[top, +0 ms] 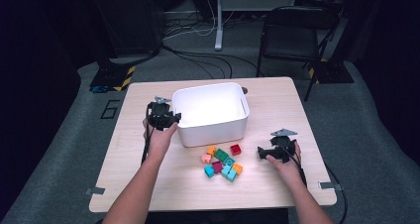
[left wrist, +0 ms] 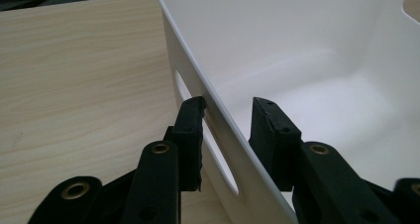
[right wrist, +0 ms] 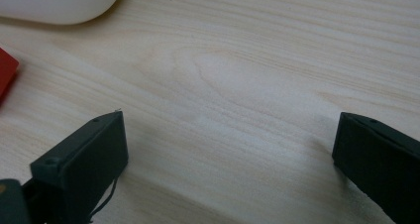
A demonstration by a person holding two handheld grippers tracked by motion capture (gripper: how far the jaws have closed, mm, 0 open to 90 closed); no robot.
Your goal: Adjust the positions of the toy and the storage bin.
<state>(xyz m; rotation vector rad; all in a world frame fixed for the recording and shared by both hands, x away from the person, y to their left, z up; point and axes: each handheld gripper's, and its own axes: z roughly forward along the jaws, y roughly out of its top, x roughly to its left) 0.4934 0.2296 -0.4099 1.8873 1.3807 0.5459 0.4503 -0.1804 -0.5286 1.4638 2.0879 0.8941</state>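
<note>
- White bin (top: pixel 210 116) sits mid-tabletop (top: pixel 277 110); left hand-held gripper (left wrist: pixel 228 110) straddles its near wall, not yet clamped.
- Right hand-held gripper (right wrist: pixel 228 149) gapes over bare wood beside blocks (top: pixel 223 163).
- Pinching off-centre could tip the bin.

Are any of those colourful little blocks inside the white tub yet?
No: the white tub looks bare inside in the high view, and the colourful blocks all lie on the table in front of it.
</note>
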